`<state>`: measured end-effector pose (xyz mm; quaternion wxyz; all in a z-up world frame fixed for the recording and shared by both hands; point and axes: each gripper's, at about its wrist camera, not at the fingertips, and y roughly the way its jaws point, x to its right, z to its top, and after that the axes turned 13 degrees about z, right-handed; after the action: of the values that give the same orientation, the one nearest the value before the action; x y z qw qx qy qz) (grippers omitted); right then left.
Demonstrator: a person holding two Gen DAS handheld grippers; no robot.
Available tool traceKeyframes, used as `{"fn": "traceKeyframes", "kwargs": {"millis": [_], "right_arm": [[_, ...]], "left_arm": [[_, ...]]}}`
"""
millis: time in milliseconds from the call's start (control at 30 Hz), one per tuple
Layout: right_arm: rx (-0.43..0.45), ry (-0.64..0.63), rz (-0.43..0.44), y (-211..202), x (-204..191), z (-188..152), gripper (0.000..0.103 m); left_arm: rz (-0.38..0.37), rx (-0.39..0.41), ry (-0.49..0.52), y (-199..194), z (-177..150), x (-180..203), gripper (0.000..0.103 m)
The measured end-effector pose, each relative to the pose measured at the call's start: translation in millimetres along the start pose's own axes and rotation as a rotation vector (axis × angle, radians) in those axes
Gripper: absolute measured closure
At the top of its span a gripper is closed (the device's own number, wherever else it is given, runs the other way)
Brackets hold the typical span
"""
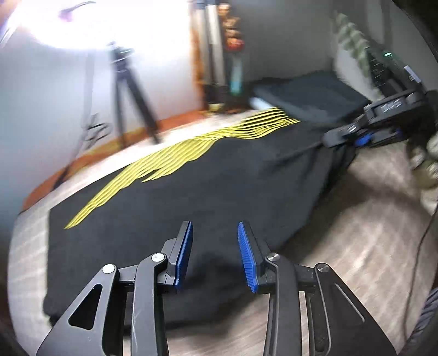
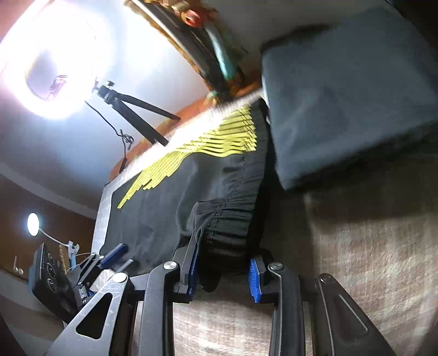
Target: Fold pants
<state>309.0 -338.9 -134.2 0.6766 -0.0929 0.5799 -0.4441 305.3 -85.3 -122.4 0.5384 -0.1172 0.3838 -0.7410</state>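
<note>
Black ribbed waistband point(image 2: 232, 241) sits clamped in the right tongs point(image 2: 223, 276); the left tongs point(image 1: 216, 254) hang apart, empty, over the near hem. The pants point(image 1: 191, 186) lie on the table point(image 1: 356, 246), their long axis running between the two tongs.

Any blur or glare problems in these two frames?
Left wrist view: ring light blows out the top left, background smeared by motion blur, pants fairly sharp. Right wrist view: same glare top left, folded dark stack blurred, waistband in the tongs readable.
</note>
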Motion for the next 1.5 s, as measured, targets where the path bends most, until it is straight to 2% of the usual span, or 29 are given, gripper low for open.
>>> {"fn": "traceKeyframes", "kwargs": {"millis": [133,200,333,533,767,967,1100,1200,1267,1333,1367,1433,1500], "right_arm": [[0.015,-0.049,-0.022,0.7,-26.0,7.5,0.074],[0.019,-0.075,-0.043,4.3,-38.1,10.8,0.074],[0.021,-0.120,-0.068,16.2,-66.6,16.2,0.075],[-0.003,-0.212,-0.089,46.7,-118.4,22.1,0.079],[-0.107,-0.368,-0.094,129.3,-193.7,8.0,0.087],[-0.280,-0.527,-0.075,231.3,-257.2,-35.5,0.090],[-0.380,-0.624,-0.084,281.3,-282.2,-70.2,0.091],[-0.428,-0.623,-0.030,296.3,-288.2,-80.5,0.082],[-0.441,-0.639,0.048,290.6,-293.0,-83.6,0.063],[-0.428,-0.646,0.082,274.7,-294.3,-81.0,0.057],[-0.416,-0.638,0.111,263.3,-292.3,-77.0,0.055],[-0.376,-0.609,0.169,236.2,-287.3,-66.4,0.052],[-0.326,-0.576,0.183,212.4,-278.5,-53.7,0.046]], "left_arm": [[-0.007,-0.079,-0.041,14.8,-22.5,-19.1,0.070],[-0.062,-0.114,-0.064,23.6,-30.5,-20.8,0.070],[-0.124,-0.096,-0.137,15.9,-30.6,-33.8,0.070],[-0.081,0.003,-0.259,-23.3,-37.9,-94.3,0.069],[0.022,0.026,-0.456,-46.2,-80.3,-189.5,0.069],[0.072,0.004,-0.570,-47.1,-120.9,-234.8,0.069],[0.073,-0.012,-0.627,-44.9,-137.8,-251.9,0.069],[0.070,-0.009,-0.638,-47.6,-142.5,-257.7,0.069],[0.054,0.002,-0.636,-47.9,-140.6,-257.9,0.069],[0.043,0.015,-0.625,-48.9,-136.5,-255.2,0.068],[0.028,0.023,-0.623,-49.0,-133.8,-253.5,0.062],[-0.013,0.037,-0.616,-48.2,-128.2,-249.6,0.055],[-0.052,0.052,-0.589,-47.7,-118.8,-241.4,0.050]]}}
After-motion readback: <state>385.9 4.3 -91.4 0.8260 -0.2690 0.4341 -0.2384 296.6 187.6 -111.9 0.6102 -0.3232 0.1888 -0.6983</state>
